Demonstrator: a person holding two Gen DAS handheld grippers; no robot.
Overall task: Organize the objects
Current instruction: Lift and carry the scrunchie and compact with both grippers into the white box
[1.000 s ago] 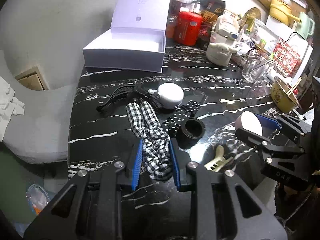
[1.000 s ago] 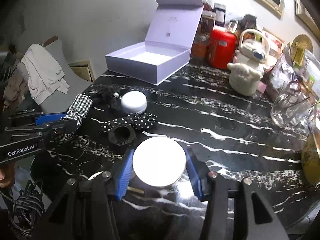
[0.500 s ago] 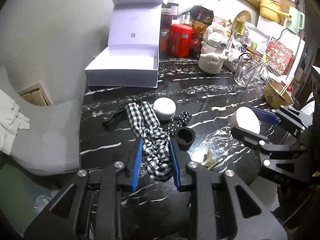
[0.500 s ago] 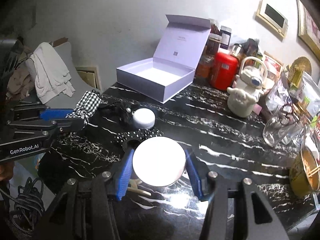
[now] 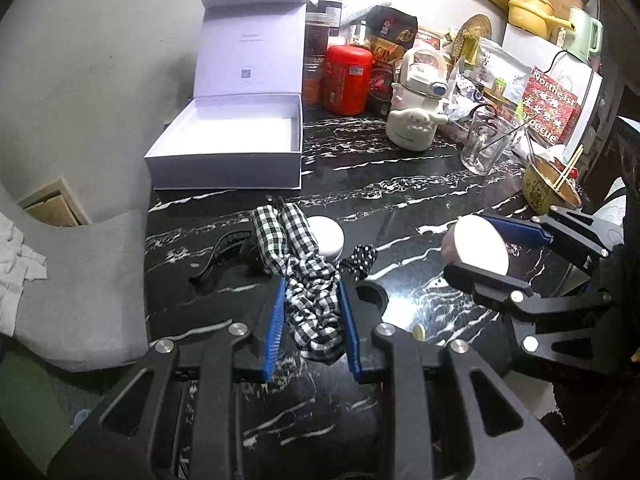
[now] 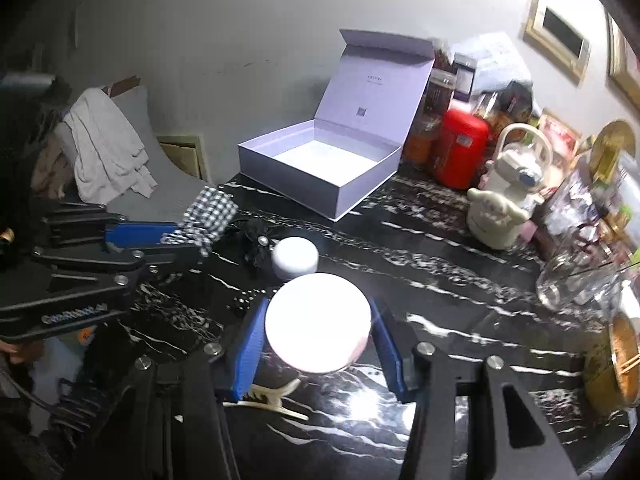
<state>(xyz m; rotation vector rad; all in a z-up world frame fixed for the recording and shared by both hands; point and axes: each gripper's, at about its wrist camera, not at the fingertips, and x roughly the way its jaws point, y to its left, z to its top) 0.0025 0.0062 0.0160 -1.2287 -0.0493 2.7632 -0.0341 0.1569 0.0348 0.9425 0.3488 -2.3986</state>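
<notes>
While the left gripper (image 5: 311, 312) has its blue fingers (image 5: 275, 330) closed on a bunched checked cloth (image 5: 308, 280), most of that cloth hangs forward past the tips — so it could snag the black strap (image 5: 224, 246) or brush the small white jar (image 5: 327, 235) lying under it on the table (image 5: 400, 196), and drag them along. Soft fabric can also slide out of a squeeze like this if the hand swings fast.

The right gripper (image 6: 318, 326) is closed around a round white jar (image 6: 318, 322), pinched at its sides and held above the table. The grip sits on a smooth curved wall, so in my judgement a tilt could let it slip and drop onto the cream hair clip (image 6: 266, 396) below.

Further out stands the open white box (image 5: 228, 148), lid up, nothing visible inside — likely where things go, and both loads are well apart from it.

Counted: two grippers, one checked cloth, two white jars, one dotted cloth (image 5: 360, 258), one black ring (image 5: 374, 296), one strap, one hair clip, one box. The clutter at the back I leave uncounted.
</notes>
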